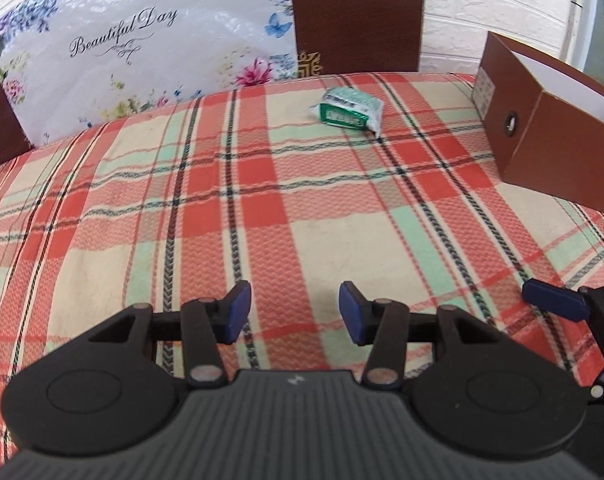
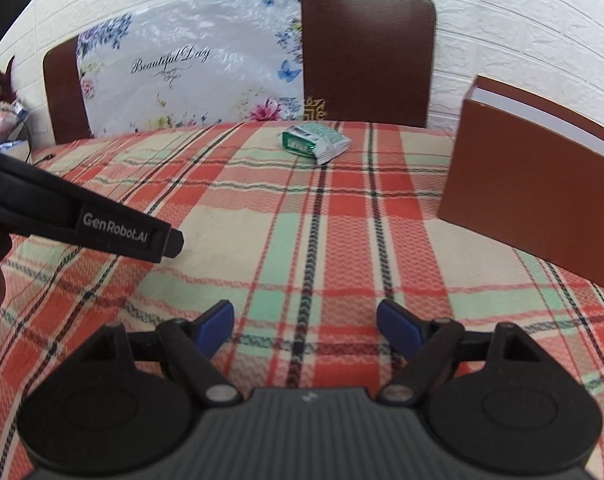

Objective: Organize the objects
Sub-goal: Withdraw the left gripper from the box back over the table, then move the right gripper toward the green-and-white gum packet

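A small green and white packet lies on the plaid cloth near its far edge, ahead of both grippers; the right wrist view shows the packet too. An open brown box with a white inside stands to the right, the same box seen side-on in the right wrist view. My left gripper is open over bare cloth with nothing between its blue pads. My right gripper is open wider, also with nothing in it. One blue fingertip of the right gripper shows at the left view's right edge.
A brown headboard and a floral plastic bag reading "Beautiful Day" stand behind the cloth against a white brick wall. The left gripper's black body crosses the left side of the right wrist view. Some clutter lies at the far left.
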A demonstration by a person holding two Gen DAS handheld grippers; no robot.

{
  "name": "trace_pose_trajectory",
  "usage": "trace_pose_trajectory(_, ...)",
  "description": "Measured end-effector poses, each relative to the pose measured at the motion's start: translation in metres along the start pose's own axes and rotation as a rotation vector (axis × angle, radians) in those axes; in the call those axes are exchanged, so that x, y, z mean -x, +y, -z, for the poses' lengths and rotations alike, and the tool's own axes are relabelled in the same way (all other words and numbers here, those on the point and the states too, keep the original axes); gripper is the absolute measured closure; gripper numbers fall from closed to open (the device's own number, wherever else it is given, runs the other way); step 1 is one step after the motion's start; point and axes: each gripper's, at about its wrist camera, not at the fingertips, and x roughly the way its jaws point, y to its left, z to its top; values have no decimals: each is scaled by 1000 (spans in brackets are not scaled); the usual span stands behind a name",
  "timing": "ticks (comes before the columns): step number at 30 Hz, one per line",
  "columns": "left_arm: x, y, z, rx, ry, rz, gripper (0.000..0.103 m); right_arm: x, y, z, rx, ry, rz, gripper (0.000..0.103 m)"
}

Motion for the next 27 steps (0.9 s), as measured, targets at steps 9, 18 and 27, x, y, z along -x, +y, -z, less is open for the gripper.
trace_pose_trajectory(9,-17,24,1,46,10,-16,52,-21,14,-13,46,9,11,18)
trace_pose_trajectory(18,-27,39,-3,68,-18,-43,46,-57,13,-37,33,-3,21,14)
trace_pose_trajectory(27,-36,49,-5,73,-57,-76,37,-72,8,-45,4,-2,19,11)
